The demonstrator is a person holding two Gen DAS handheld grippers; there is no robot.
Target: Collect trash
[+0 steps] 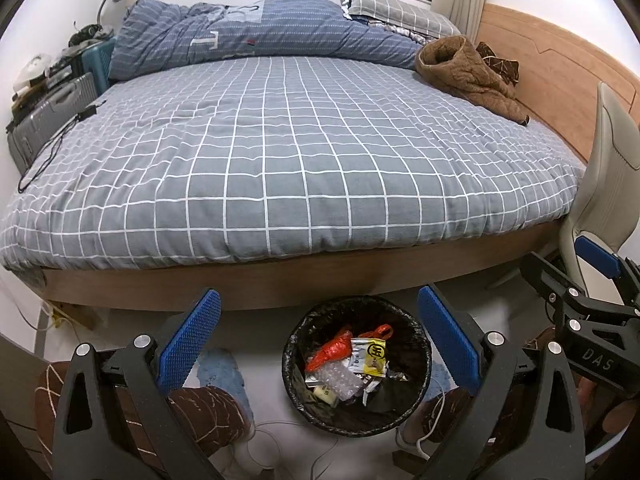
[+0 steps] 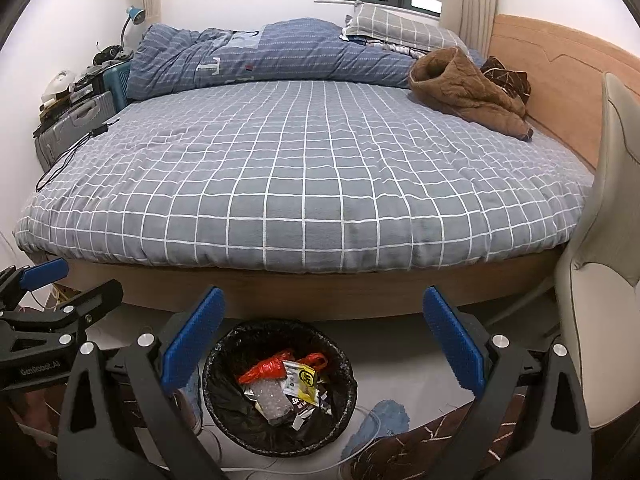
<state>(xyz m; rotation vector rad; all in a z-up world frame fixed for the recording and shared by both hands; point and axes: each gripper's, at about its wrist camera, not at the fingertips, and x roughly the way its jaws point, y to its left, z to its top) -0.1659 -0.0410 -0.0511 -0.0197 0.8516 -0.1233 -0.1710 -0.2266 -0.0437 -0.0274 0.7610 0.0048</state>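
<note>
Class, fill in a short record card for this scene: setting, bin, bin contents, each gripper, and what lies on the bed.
setting: bedroom, bed with grey checked cover
bin: black-lined bin on the floor at the bed's near edge
bin contents: red bag, yellow packet, bubble wrap, other scraps
left gripper: open, empty, above the bin
right gripper: open, empty, above the bin
on bed: blue duvet, pillow, brown jacket, black cable
</note>
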